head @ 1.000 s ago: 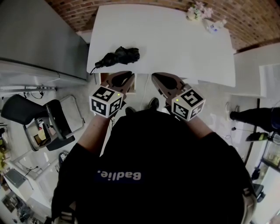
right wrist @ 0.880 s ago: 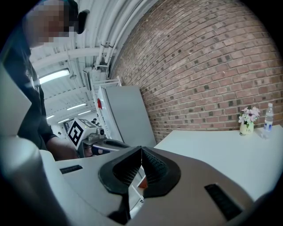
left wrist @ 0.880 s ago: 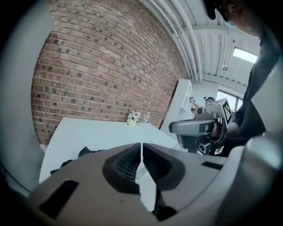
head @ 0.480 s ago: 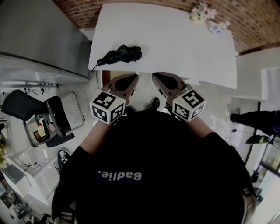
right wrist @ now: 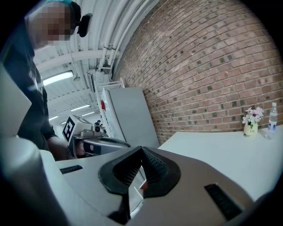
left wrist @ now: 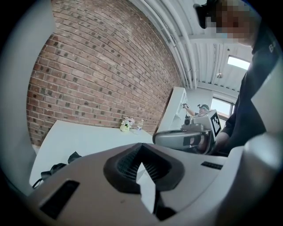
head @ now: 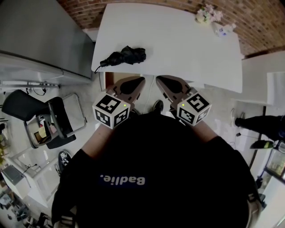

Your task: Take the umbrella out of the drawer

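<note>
A black folded umbrella (head: 123, 55) lies on the white table (head: 178, 40) near its front left edge, and shows low at the left in the left gripper view (left wrist: 55, 169). My left gripper (head: 135, 83) hangs just off the table's near edge, short of the umbrella, with its jaws shut and nothing between them (left wrist: 140, 146). Beside it, my right gripper (head: 163, 82) is also shut and empty (right wrist: 141, 150). Each gripper appears in the other's view: the right one (left wrist: 185, 137), the left one (right wrist: 95, 142). Neither touches the umbrella.
A small vase of flowers (head: 203, 13) and a clear bottle (head: 221, 27) stand at the table's far right corner. A grey cabinet (head: 40, 40) flanks the table on the left, with a black chair (head: 49, 120) below it. A brick wall (right wrist: 212, 66) runs behind.
My left gripper has shifted a little up and toward the table edge. The right gripper and the umbrella have stayed where they were.
</note>
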`<state>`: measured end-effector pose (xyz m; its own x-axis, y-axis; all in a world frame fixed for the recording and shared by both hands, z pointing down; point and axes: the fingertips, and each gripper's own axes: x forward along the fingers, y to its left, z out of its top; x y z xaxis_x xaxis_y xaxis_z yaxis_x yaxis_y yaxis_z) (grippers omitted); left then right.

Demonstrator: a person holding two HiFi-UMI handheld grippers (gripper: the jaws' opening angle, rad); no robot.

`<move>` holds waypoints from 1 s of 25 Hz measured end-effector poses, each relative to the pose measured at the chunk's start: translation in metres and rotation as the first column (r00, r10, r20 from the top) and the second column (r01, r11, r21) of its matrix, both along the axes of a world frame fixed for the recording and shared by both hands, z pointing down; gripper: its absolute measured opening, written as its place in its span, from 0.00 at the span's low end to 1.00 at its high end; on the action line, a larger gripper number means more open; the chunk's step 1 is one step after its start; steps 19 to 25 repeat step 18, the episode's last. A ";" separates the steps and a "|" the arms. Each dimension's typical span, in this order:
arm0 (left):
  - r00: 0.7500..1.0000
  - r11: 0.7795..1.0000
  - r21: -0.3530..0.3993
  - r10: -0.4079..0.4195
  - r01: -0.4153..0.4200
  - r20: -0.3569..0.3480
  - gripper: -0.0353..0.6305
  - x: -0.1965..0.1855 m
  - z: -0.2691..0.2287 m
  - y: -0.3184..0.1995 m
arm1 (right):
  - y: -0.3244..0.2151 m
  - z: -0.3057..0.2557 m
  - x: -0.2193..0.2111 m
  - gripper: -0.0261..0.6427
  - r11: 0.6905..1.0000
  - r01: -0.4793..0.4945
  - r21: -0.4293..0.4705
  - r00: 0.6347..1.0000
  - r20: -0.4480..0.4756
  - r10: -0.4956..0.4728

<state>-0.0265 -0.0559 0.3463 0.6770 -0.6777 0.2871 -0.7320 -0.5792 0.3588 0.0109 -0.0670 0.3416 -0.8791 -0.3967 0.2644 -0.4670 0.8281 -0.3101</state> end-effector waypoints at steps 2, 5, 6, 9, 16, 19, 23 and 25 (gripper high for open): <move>1.000 1.000 -0.002 0.005 -0.005 0.001 0.06 0.001 0.000 0.002 | -0.001 0.000 0.002 0.08 1.000 -0.002 -0.001 1.000 0.002 0.002; 1.000 1.000 0.001 0.012 -0.012 0.010 0.06 0.001 -0.003 0.003 | -0.002 -0.002 0.002 0.08 1.000 0.001 -0.003 1.000 0.003 -0.001; 1.000 1.000 0.003 0.012 -0.012 0.015 0.06 0.001 -0.003 0.002 | -0.002 -0.003 0.002 0.08 1.000 0.003 -0.001 1.000 0.004 -0.003; 1.000 1.000 0.001 0.003 -0.003 0.017 0.06 -0.002 -0.003 0.002 | -0.002 -0.002 0.000 0.08 1.000 0.010 -0.003 1.000 0.007 -0.010; 1.000 1.000 -0.003 -0.013 0.013 0.010 0.06 -0.006 -0.001 0.005 | 0.001 0.000 -0.003 0.08 1.000 0.019 -0.011 1.000 0.010 -0.019; 1.000 1.000 -0.006 -0.014 0.014 0.011 0.06 -0.006 0.000 0.007 | 0.001 0.000 -0.003 0.08 1.000 0.020 -0.010 1.000 0.011 -0.020; 1.000 1.000 -0.006 -0.014 0.014 0.011 0.06 -0.006 0.000 0.007 | 0.001 0.000 -0.003 0.08 1.000 0.020 -0.010 1.000 0.011 -0.020; 1.000 1.000 -0.006 -0.014 0.014 0.011 0.06 -0.006 0.000 0.007 | 0.001 0.000 -0.003 0.08 1.000 0.020 -0.010 1.000 0.011 -0.020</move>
